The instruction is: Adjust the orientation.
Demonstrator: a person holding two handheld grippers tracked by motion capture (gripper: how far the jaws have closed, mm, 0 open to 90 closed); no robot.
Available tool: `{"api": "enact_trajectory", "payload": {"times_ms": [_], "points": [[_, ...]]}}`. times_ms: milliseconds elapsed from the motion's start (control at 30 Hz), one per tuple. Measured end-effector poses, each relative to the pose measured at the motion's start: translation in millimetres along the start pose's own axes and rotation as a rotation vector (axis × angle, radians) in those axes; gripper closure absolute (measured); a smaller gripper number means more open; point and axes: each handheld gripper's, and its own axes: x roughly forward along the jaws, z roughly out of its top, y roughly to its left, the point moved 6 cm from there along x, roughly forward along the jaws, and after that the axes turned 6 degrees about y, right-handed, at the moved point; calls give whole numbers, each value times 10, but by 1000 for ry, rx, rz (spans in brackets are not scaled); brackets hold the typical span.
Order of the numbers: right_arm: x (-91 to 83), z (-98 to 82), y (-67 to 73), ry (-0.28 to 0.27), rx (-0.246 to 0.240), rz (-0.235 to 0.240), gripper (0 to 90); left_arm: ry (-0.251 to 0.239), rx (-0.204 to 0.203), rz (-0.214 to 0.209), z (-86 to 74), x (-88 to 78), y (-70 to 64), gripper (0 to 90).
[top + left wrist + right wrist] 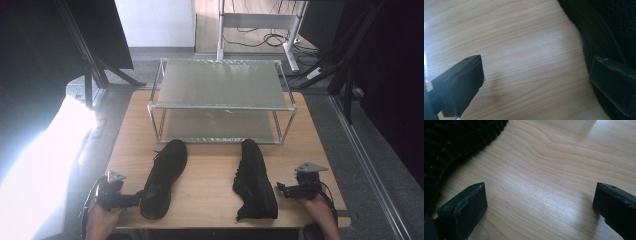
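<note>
Two black shoes lie on the wooden table (210, 195). The left shoe (162, 177) points toward the rack, and my left gripper (136, 200) stands open at its heel end. In the left gripper view that gripper (536, 67) has bare wood between its jaws, and its right jaw overlaps the left shoe's edge (604, 30). The right shoe (255, 180) seems tipped on its side, laces to the left. Just right of its heel my right gripper (281, 190) is open. Between the jaws of the right gripper (540, 187) is only wood, with the ribbed sole (449, 142) at upper left.
A two-shelf metal rack (220, 85) stands at the back of the table, both shelves bare. The table's front edge runs just below the shoes' heels. Beyond the table are a grey floor, black frame legs and cables.
</note>
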Motion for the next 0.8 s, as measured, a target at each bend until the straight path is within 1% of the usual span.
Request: {"api": "enact_trajectory", "payload": {"times_ms": [33,67,100,167,300,400,467,533,567,600,633,700,733,800], "points": [[0,0,1,0,0,0,0,2,5,-5,3,-1,-30,0],[-4,-4,5,1,-2,1,0,0,9,-20,7,5,-87,0],[-4,-4,5,1,-2,1,0,0,9,-20,7,5,-87,0],[-5,-6,8,0,-4,2,0,0,14,-39,8,16,-146,0],[-5,-6,8,0,-4,2,0,2,21,-29,14,11,-180,0],[-5,-6,8,0,-4,2,0,1,19,-35,18,17,-191,0],[-5,-6,7,0,-4,2,0,2,26,-49,25,28,-224,0],[-5,-6,7,0,-4,2,0,2,42,-80,50,58,-313,0],[-5,-6,8,0,-4,2,0,4,51,-87,60,70,-346,0],[-5,-6,8,0,-4,2,0,9,78,-89,88,89,-413,0],[-5,-6,7,0,-4,2,0,9,78,-89,88,89,-413,0],[-5,-6,8,0,-4,2,0,4,98,-61,111,81,-420,0],[-5,-6,8,0,-4,2,0,-10,97,-64,125,65,-408,0],[-6,-7,9,0,-4,2,0,-35,76,-61,142,41,-376,0]]}}
